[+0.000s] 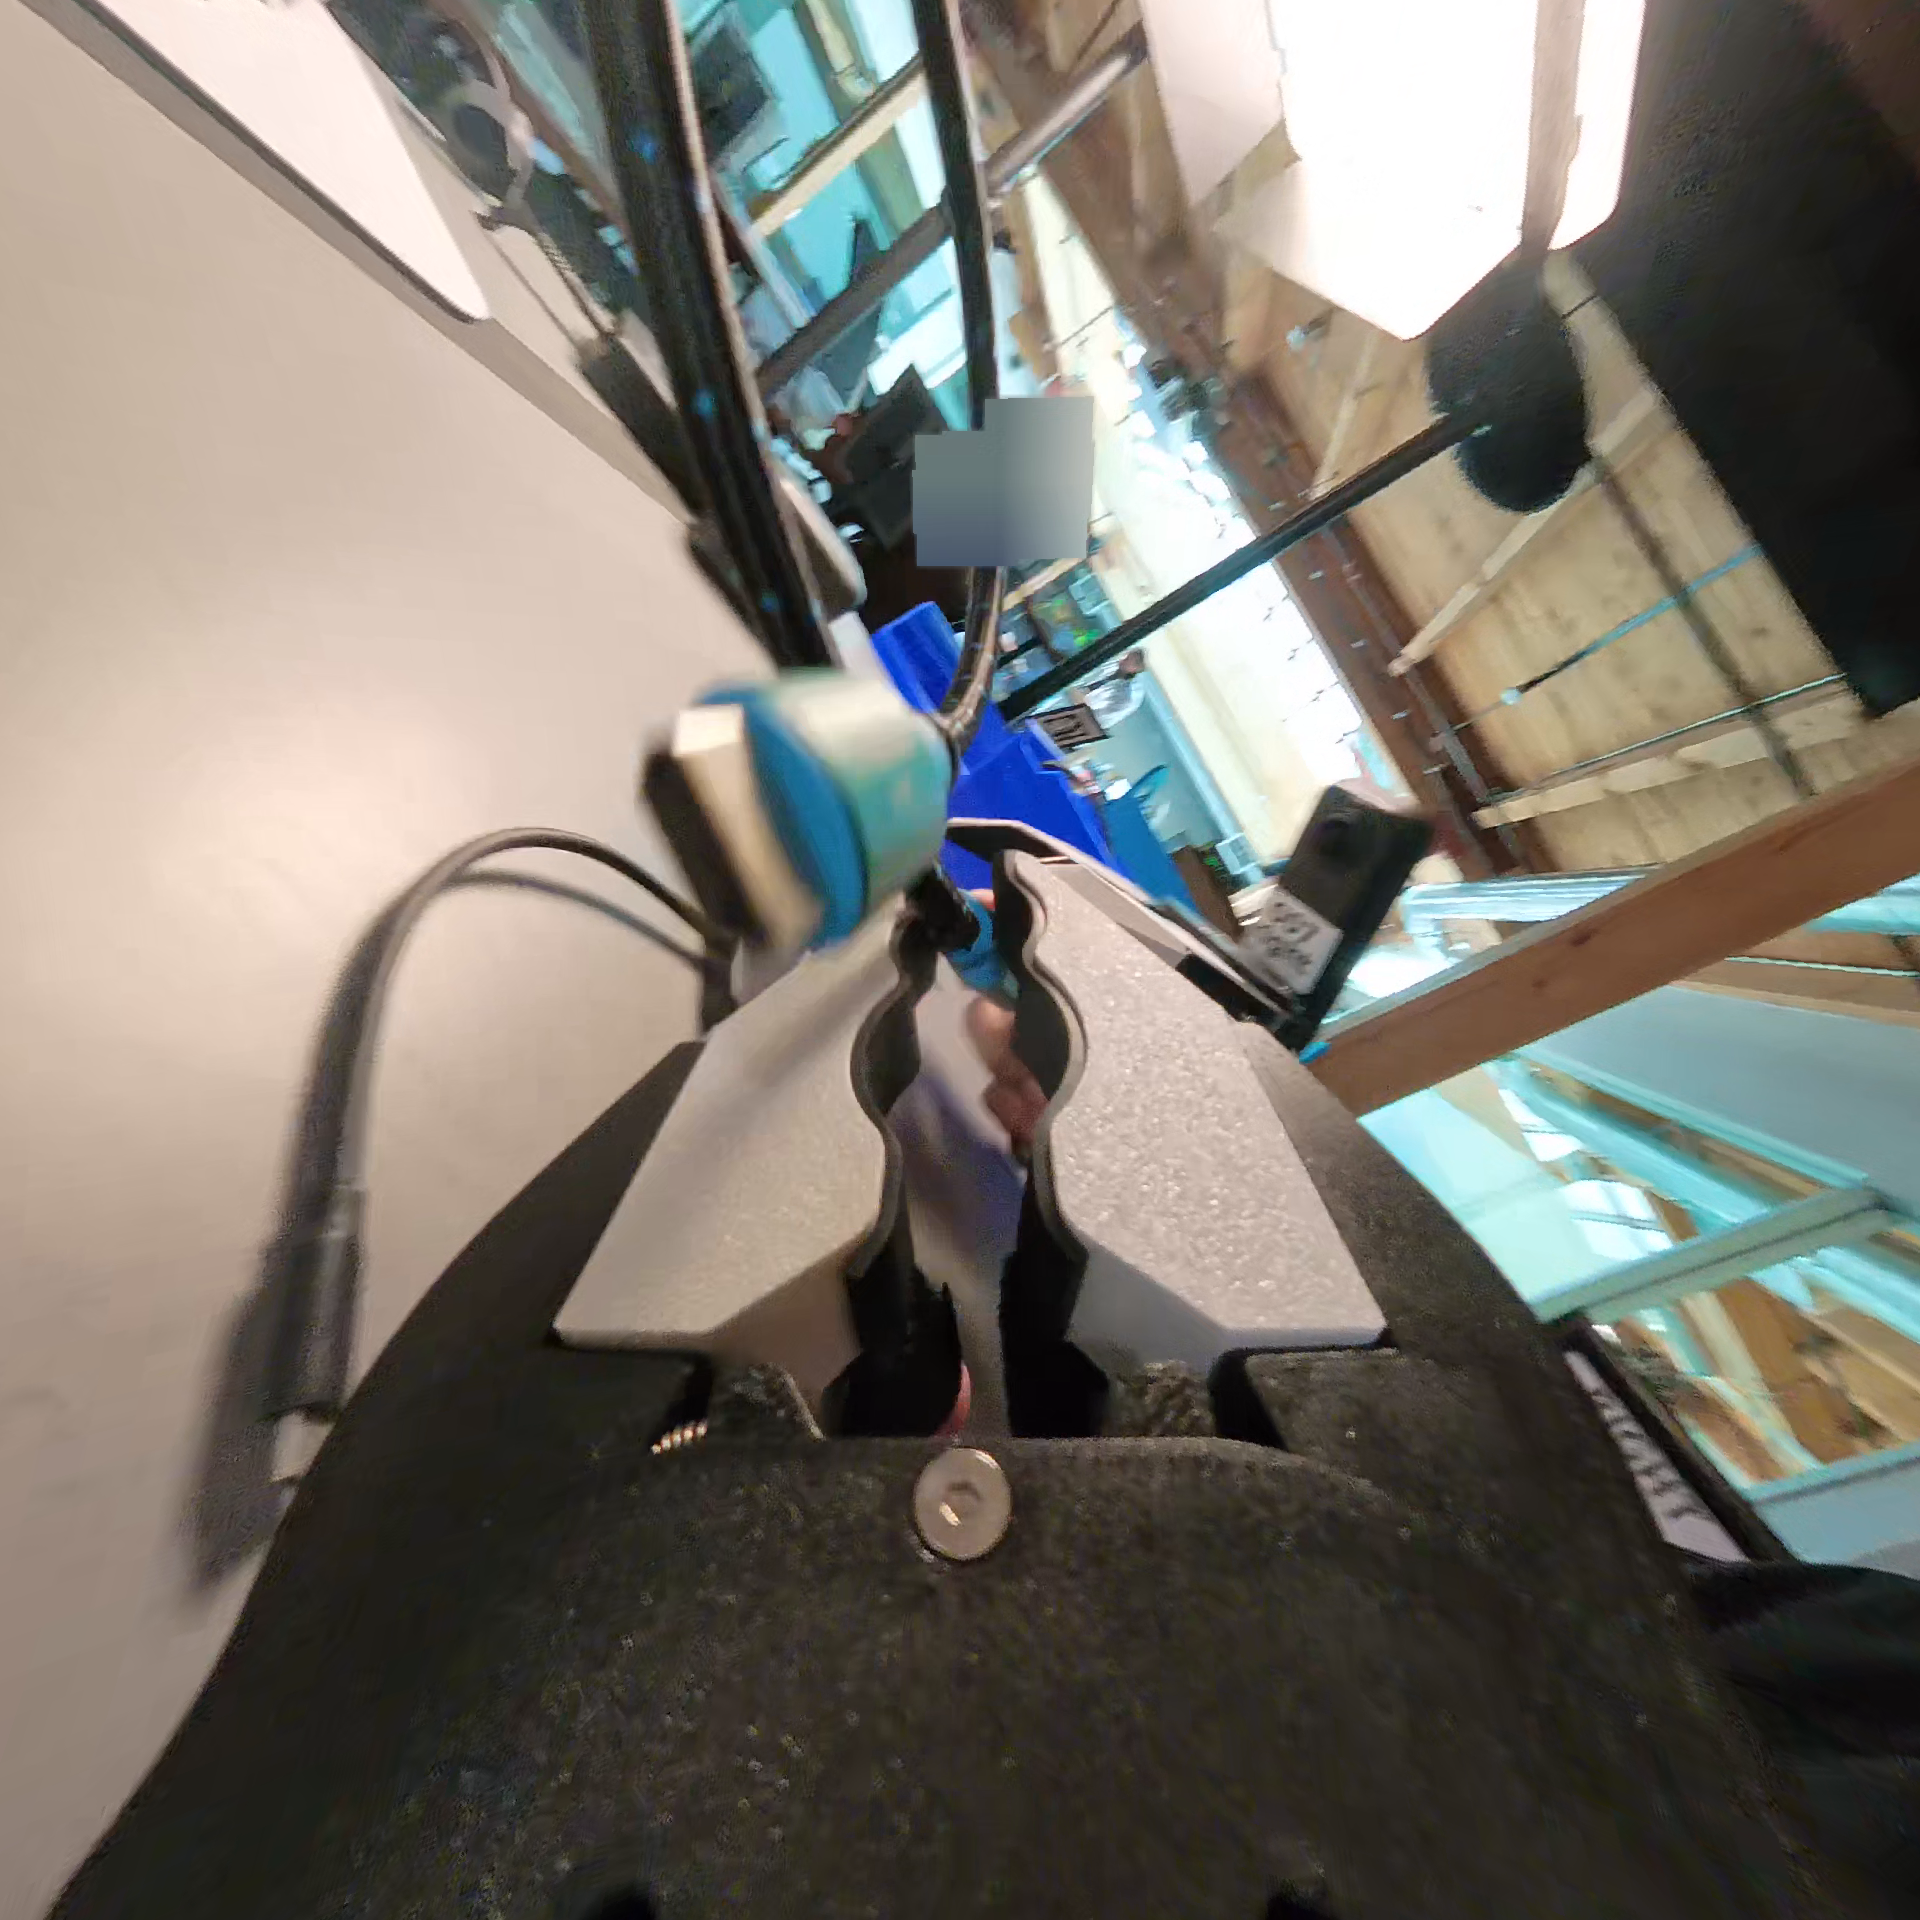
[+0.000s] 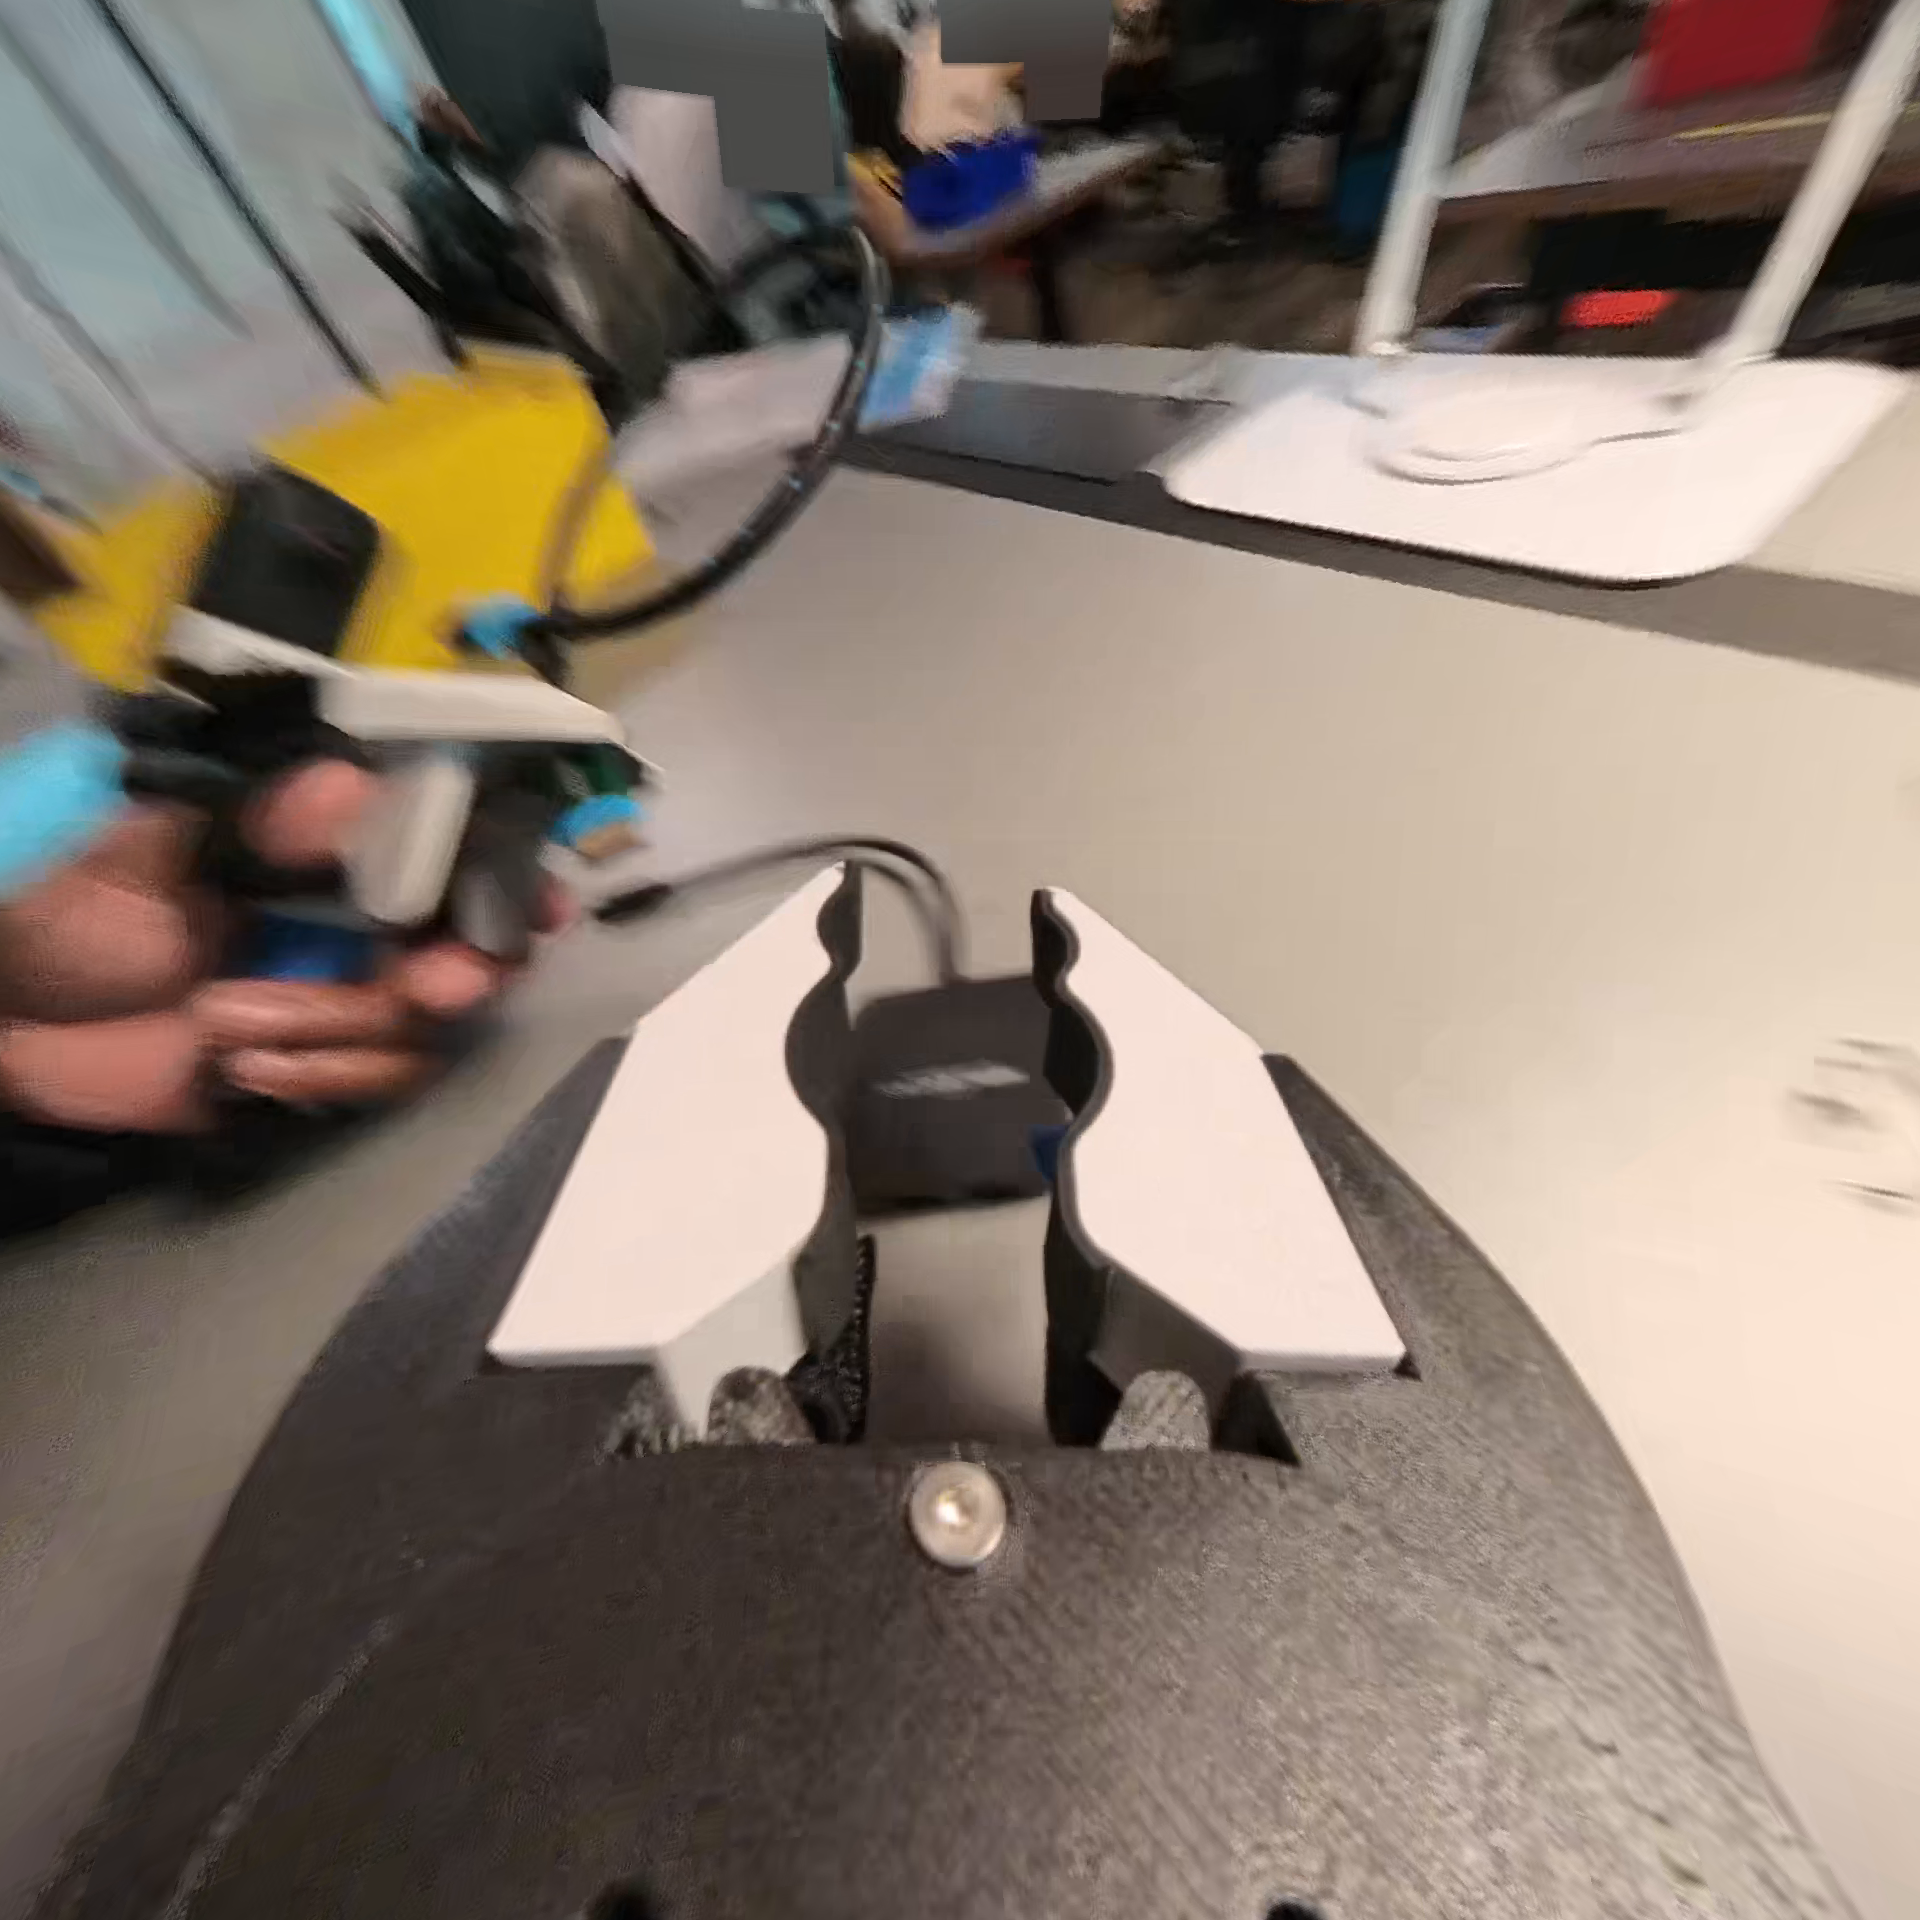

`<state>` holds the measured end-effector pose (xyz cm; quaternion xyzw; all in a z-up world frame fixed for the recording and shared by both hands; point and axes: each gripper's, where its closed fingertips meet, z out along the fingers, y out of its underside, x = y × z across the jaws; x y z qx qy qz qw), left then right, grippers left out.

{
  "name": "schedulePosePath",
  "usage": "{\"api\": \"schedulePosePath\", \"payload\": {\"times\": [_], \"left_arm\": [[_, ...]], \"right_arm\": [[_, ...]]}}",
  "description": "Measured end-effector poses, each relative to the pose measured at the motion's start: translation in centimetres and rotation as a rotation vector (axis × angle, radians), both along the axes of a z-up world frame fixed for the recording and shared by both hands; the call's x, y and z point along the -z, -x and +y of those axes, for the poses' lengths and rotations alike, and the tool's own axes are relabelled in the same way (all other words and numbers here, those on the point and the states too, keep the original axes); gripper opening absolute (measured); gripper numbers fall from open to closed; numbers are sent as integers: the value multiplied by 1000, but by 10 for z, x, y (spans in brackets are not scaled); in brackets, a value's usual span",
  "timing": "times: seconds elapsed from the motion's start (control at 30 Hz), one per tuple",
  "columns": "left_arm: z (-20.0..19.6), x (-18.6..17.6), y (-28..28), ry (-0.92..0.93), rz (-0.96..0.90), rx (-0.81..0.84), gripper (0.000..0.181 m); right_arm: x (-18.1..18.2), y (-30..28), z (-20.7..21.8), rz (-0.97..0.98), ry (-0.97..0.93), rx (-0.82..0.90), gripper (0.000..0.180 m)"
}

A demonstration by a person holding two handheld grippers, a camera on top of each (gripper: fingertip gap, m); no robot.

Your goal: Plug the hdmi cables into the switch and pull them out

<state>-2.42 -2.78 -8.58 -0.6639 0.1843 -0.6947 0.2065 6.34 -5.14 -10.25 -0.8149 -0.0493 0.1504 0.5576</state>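
The black box-shaped HDMI switch (image 2: 951, 1101) lies flat on the pale grey table (image 2: 1351, 831), seen between the grey fingers of the right gripper (image 2: 945, 904). That gripper's jaws stand apart on either side of the switch; whether the pads touch its sides cannot be told. A short black lead (image 2: 831, 857) runs from the switch's far end toward the table's left side.

The left gripper (image 1: 961, 883) is clenched on a black HDMI cable (image 1: 966, 686) just behind its plug. The blue-wrapped, silver-tipped HDMI plug (image 1: 790, 805) sticks out to the left of the fingertips, lifted off the table and free of the switch. The cable arcs upward from there toward the table's far edge. In the right wrist view the same gripper shows at the left, with a yellow body (image 2: 447, 499) and a person's hand (image 2: 239, 997) around its handle.

In the left wrist view, a second black connector (image 1: 301, 1309) with thin leads lies on the table to the left, blurred. A white flat stand base (image 2: 1538, 468) rests near the table's far right corner.
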Motion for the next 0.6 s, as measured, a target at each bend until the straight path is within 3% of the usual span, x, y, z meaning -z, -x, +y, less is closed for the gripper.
{"api": "schedulePosePath", "payload": {"times": [0.13,0.23,0.43,0.6], "left_arm": [[12,6,5,-54,80,-14,10],[14,11,6,-55,113,-6,10],[23,17,9,-54,138,-19,10],[29,19,11,-67,147,-25,10]], "right_arm": [[39,-4,-8,-155,211,-35,54],[65,18,-21,-165,363,-126,57],[61,64,-40,-146,411,-295,51],[63,63,-36,-434,289,-362,62]]}}
